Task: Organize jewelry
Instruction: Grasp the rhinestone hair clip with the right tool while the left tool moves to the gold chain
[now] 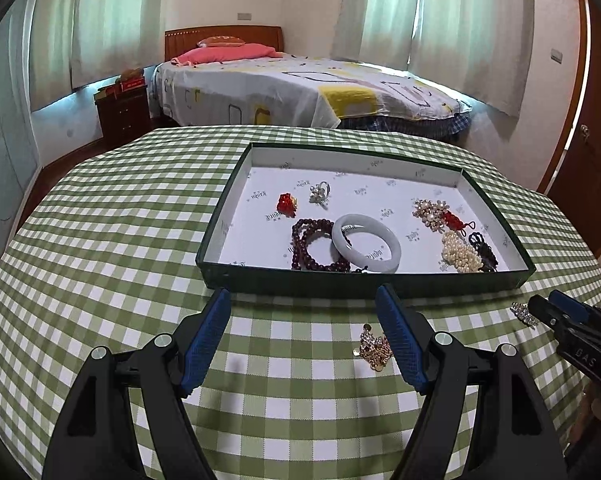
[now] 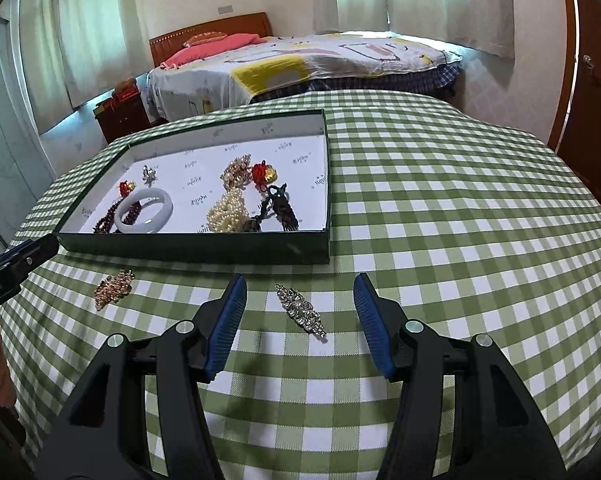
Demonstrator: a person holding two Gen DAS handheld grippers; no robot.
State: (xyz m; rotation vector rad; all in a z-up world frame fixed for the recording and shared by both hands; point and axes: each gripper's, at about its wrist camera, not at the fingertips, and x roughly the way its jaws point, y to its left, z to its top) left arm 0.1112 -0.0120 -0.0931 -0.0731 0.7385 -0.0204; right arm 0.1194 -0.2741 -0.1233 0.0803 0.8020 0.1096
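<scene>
Green-walled tray (image 1: 228, 204) already holds most of the jewelry — a jade bangle (image 1: 366, 243), dark bead strands (image 1: 314, 246), a pearl cluster (image 1: 460, 255) and brooches. Two pieces lie outside on the checked cloth (image 2: 440, 208): a gold brooch (image 1: 374, 347) just beside the left gripper (image 1: 302, 340), and a silver rhinestone clip (image 2: 300, 314) between the fingers of the right gripper (image 2: 300, 326). Both grippers are spread wide, holding nothing — the job looks nearly finished.

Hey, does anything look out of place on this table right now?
Yes. Two pieces lie on the green checked tablecloth outside the dark green tray: a gold rhinestone brooch and a long silver rhinestone clip. All other jewelry is inside the tray.
</scene>
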